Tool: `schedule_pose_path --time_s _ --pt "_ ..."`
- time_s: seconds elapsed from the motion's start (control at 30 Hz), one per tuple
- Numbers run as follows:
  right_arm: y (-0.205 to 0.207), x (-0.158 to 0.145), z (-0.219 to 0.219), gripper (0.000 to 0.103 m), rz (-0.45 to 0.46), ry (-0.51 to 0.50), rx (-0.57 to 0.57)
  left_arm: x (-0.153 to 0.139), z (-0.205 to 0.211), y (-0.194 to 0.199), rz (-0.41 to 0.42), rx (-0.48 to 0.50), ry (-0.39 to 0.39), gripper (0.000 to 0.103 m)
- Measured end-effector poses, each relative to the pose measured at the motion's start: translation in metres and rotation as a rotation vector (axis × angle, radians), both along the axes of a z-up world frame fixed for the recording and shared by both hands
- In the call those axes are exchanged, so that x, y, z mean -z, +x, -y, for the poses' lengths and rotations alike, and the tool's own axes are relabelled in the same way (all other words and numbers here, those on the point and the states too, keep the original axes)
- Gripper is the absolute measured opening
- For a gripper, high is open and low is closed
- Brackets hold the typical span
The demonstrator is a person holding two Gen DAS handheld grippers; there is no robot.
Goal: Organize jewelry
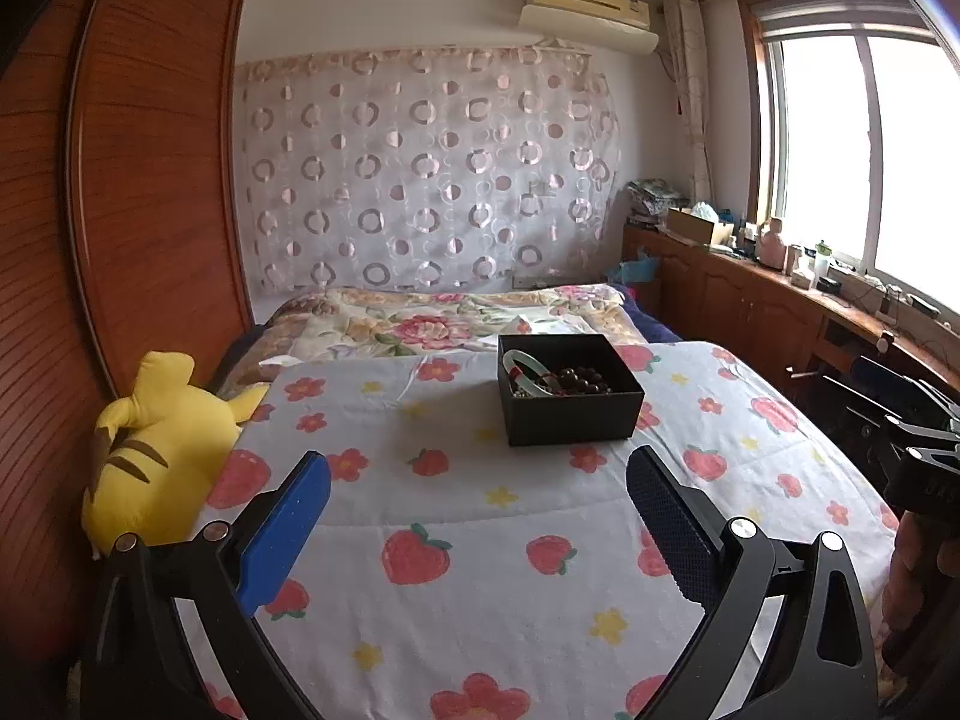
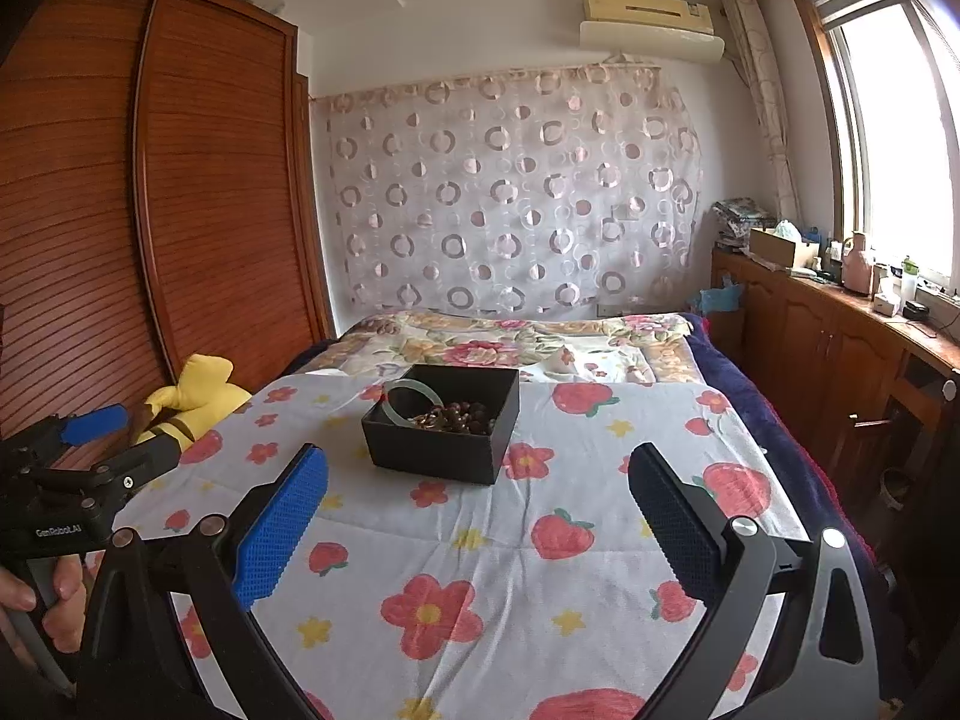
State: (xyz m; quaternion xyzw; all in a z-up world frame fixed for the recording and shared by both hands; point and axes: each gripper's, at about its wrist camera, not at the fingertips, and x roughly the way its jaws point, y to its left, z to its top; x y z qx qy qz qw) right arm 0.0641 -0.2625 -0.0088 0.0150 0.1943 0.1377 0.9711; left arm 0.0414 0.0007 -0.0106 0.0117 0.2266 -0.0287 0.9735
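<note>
- Bedroom scene: a bed under a strawberry-and-flower sheet [image 1: 480,540] fills the foreground of both wrist views.
- Left gripper [image 1: 478,468]: blue-padded fingers [image 1: 282,534] spread wide, grasping nothing, hovering over the near part of the sheet. It also shows at the left edge of the right wrist view, gripped by a hand [image 2: 57,591].
- Right gripper [image 2: 478,468]: fingers [image 2: 279,534] likewise released and empty, above the sheet. Part of its black frame shows at the right edge of the left wrist view.
- Box [image 1: 570,414]: black, open-topped, resting on the sheet beyond both grippers and apart from their fingertips. In the left wrist view it lies ahead and slightly right; in the right wrist view, ahead and slightly left.
- Jewelry inside the box: a pale green bangle [image 2: 393,399] leaning along the left side, and dark brown beads [image 2: 462,417] heaped beside it; whether other pieces lie beneath cannot be told.
- Plush toy [image 1: 150,450]: yellow with brown stripes, at the left edge of the bed against the wardrobe [image 1: 156,180].
- Quilt [image 1: 444,318]: rose-printed, spread across the far part of the bed, behind the box.
- Curtain [image 1: 426,168]: sheer, ring-patterned, hung on the far wall below an air conditioner [image 1: 588,9].
- Cabinets [image 2: 828,330]: wooden, low, under the window [image 1: 864,150] at right, their top crowded with small items.
</note>
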Motion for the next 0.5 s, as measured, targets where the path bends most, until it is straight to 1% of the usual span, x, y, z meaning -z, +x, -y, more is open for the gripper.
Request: schedule_pose_path --time_s 0.4,0.5 --pt "-0.0026 0.0012 0.0010 0.101 0.000 0.000 0.001 0.0010 0.0066 -0.0013 0.008 0.000 -0.012 0.095" --pt "-0.0028 0.0014 0.0012 0.101 0.000 0.001 0.000 0.0008 0.0070 -0.0014 0.011 -0.004 -0.004 0.095"
